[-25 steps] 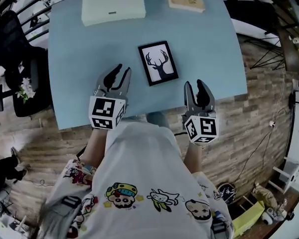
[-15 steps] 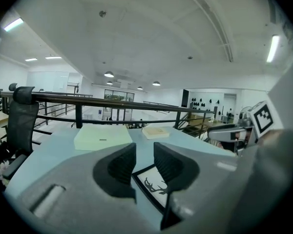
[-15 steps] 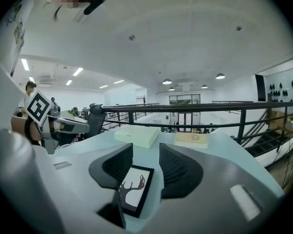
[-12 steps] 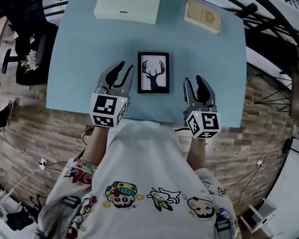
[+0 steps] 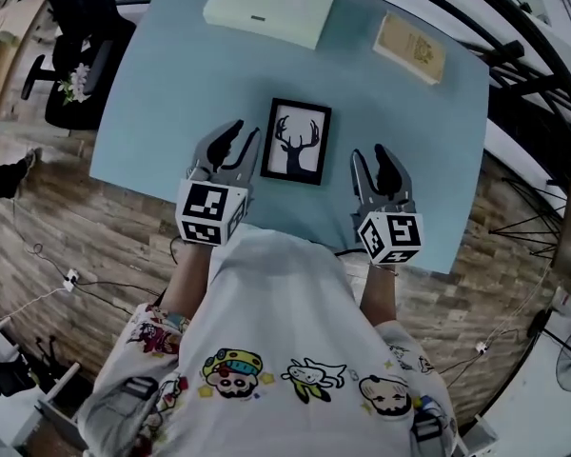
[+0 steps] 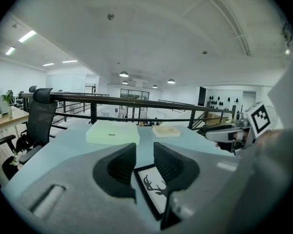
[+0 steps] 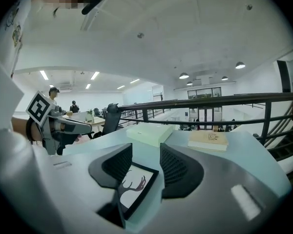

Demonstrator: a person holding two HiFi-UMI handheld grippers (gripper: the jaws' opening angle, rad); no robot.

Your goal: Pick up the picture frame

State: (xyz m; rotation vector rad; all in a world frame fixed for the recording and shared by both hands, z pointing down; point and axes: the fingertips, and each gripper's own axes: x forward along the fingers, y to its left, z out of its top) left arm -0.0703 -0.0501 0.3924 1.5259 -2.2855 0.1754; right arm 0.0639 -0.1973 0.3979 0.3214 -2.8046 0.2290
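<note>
A black picture frame [image 5: 297,142] with a deer-head print lies flat on the light blue table [image 5: 171,112]. My left gripper [image 5: 240,131] stands open just left of the frame, apart from it. My right gripper [image 5: 370,155] is to the frame's right with a gap; its jaws are opening and nothing is between them. In the left gripper view the frame [image 6: 154,191] shows low between and behind the open left gripper [image 6: 145,162]. In the right gripper view the frame [image 7: 132,184] lies below the right gripper [image 7: 145,165], towards the left jaw.
A pale green flat box [image 5: 271,6] and a tan book [image 5: 411,48] lie at the table's far side. A black office chair [image 5: 76,60] stands off the table's left. A black railing [image 6: 136,104] runs behind the table. The near table edge is just under both grippers.
Both grippers have moved forward over the table and now flank the picture frame. The view has turned, so the table and frame sit at a different angle.
</note>
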